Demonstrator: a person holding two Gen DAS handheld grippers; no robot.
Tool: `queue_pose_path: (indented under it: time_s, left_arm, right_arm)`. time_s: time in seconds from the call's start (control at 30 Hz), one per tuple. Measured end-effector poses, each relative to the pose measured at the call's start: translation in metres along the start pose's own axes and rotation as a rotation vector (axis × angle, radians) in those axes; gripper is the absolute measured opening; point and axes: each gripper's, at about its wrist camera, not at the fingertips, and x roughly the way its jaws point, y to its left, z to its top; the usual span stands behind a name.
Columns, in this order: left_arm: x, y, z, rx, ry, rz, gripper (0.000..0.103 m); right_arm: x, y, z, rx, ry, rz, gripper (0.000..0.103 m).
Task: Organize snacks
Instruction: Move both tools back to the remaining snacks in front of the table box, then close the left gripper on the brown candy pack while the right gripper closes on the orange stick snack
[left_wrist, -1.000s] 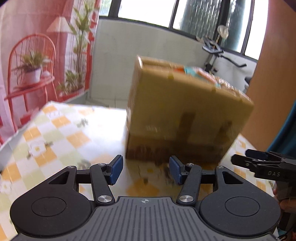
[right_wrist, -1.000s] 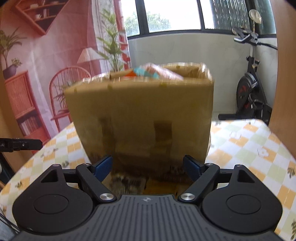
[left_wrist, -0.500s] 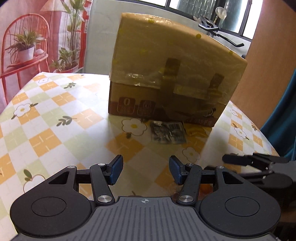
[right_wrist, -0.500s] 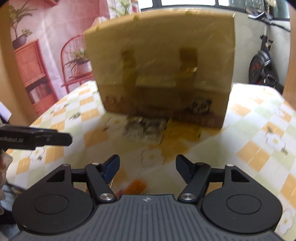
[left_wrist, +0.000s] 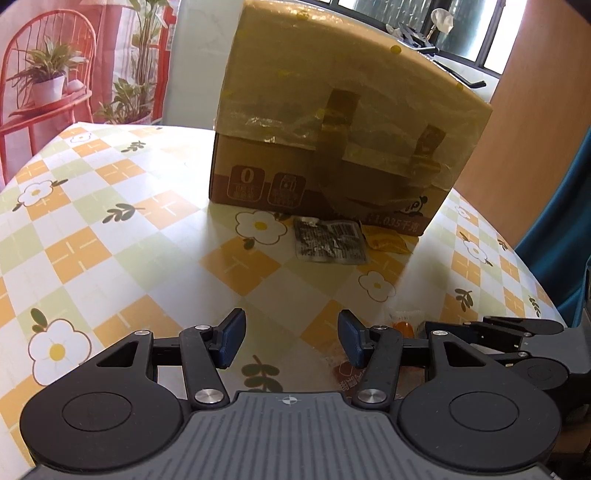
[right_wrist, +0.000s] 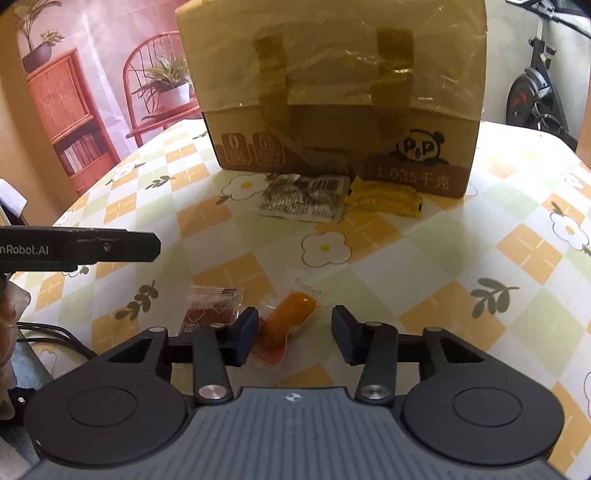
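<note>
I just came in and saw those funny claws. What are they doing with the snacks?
A person holds a claw in each hand over the table. The right gripper is closing around an orange sausage snack, not squeezing it yet. The left gripper is open and empty. Other packets lie by the cardboard box.

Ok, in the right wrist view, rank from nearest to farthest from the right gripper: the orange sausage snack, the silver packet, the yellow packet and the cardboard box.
1. Orange sausage snack: between the closing fingers of the right gripper, by the left one.
2. Silver packet and yellow packet: side by side before the box, too close to call.
3. Cardboard box: behind both packets.
</note>
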Motion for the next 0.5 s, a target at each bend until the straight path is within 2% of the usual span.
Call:
queue_pose_path:
  time_s: [0.03,0.1,0.17,0.27,0.5]
  left_arm:
    - [0.001,0.001,0.000,-0.005,0.002,0.000,0.058]
    - [0.001,0.002,-0.001,-0.014,0.005,0.002,0.058]
    - [0.002,0.003,-0.001,-0.018,0.008,0.003,0.058]
    - [0.003,0.002,-0.002,-0.015,0.015,0.004,0.058]
    - [0.007,0.000,-0.005,-0.008,0.034,0.003,0.058]
  right_arm:
    - [0.001,0.001,0.000,-0.007,-0.002,-0.003,0.045]
    - [0.002,0.002,0.001,-0.023,-0.007,-0.005,0.031]
    - [0.004,0.002,0.001,-0.047,-0.012,-0.018,0.023]
    - [0.008,-0.001,0.003,-0.073,-0.027,-0.018,0.023]
    - [0.015,-0.009,0.011,-0.046,-0.035,0.002,0.025]
